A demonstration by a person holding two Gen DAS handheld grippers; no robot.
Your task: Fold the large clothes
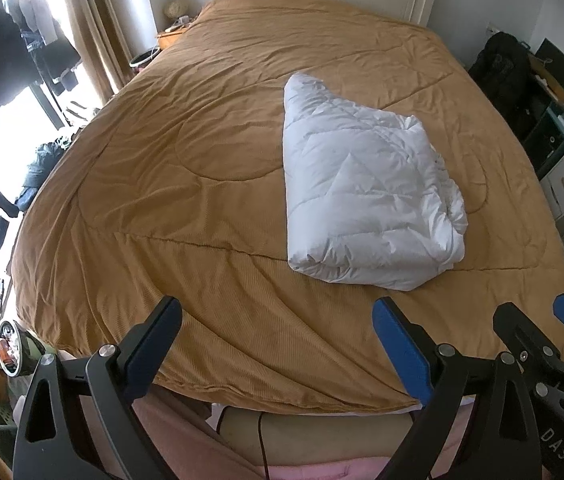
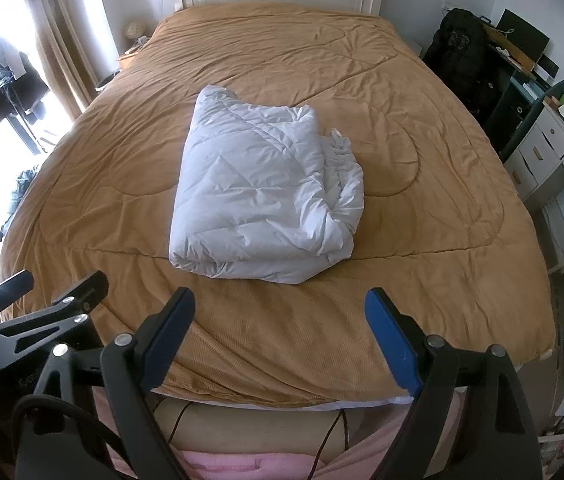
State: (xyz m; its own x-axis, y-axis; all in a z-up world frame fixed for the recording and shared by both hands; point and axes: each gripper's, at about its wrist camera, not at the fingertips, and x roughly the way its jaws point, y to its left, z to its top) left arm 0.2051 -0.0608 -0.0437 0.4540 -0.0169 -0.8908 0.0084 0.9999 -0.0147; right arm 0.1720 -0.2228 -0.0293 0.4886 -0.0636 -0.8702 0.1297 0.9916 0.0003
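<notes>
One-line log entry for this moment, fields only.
left gripper: open, empty | right gripper: open, empty | white quilt: folded bundle, untouched, on tan bedspread | both grippers at foot of bed, short of quilt

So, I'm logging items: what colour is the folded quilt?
White quilt, clearest in the right wrist view.

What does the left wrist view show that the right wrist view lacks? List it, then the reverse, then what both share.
Only the left wrist view: a round metal bin of litter on the floor by the bed's near left corner.

Only the right wrist view: the white drawer cabinet, seen more fully, with small items on its shelves.

Both: the folded white quilted duvet on the mustard-brown bedspread, and the open left gripper and right gripper, empty.
</notes>
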